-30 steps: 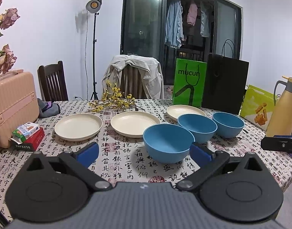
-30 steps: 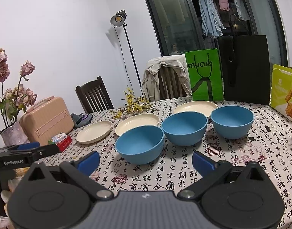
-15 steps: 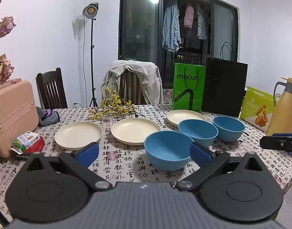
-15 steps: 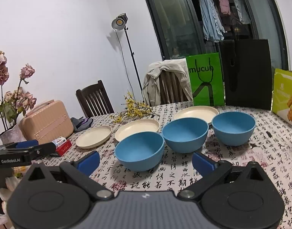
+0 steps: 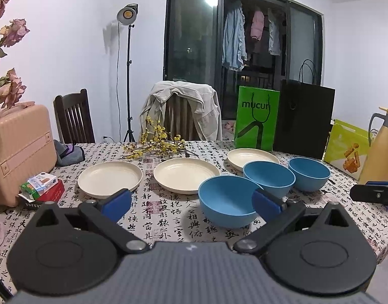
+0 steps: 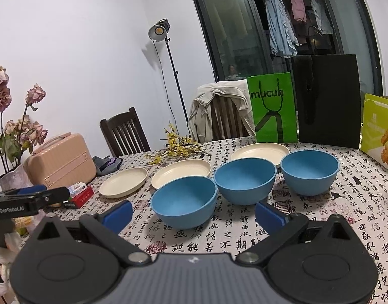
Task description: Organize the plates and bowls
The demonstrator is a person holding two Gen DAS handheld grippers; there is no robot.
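Three cream plates lie in a row on the table: left plate (image 5: 109,178), middle plate (image 5: 186,174), right plate (image 5: 252,155). In front of them stand three blue bowls: near bowl (image 5: 225,200), middle bowl (image 5: 268,178), far bowl (image 5: 309,173). In the right wrist view the same bowls show: near (image 6: 185,201), middle (image 6: 244,179), far (image 6: 309,171). My left gripper (image 5: 191,206) is open and empty, hovering short of the near bowl. My right gripper (image 6: 194,215) is open and empty, just before the near bowl.
A pink case (image 5: 19,149) and small boxes (image 5: 39,186) sit at the left. Yellow flowers (image 5: 156,144), a green bag (image 5: 256,119), a black bag (image 5: 304,121), a snack box (image 5: 347,147) and a tan thermos (image 5: 380,149) line the back and right.
Both grippers have tilted up and drawn back slightly, so the dishes sit a little lower in view. Jaws stay open. No dish has moved.
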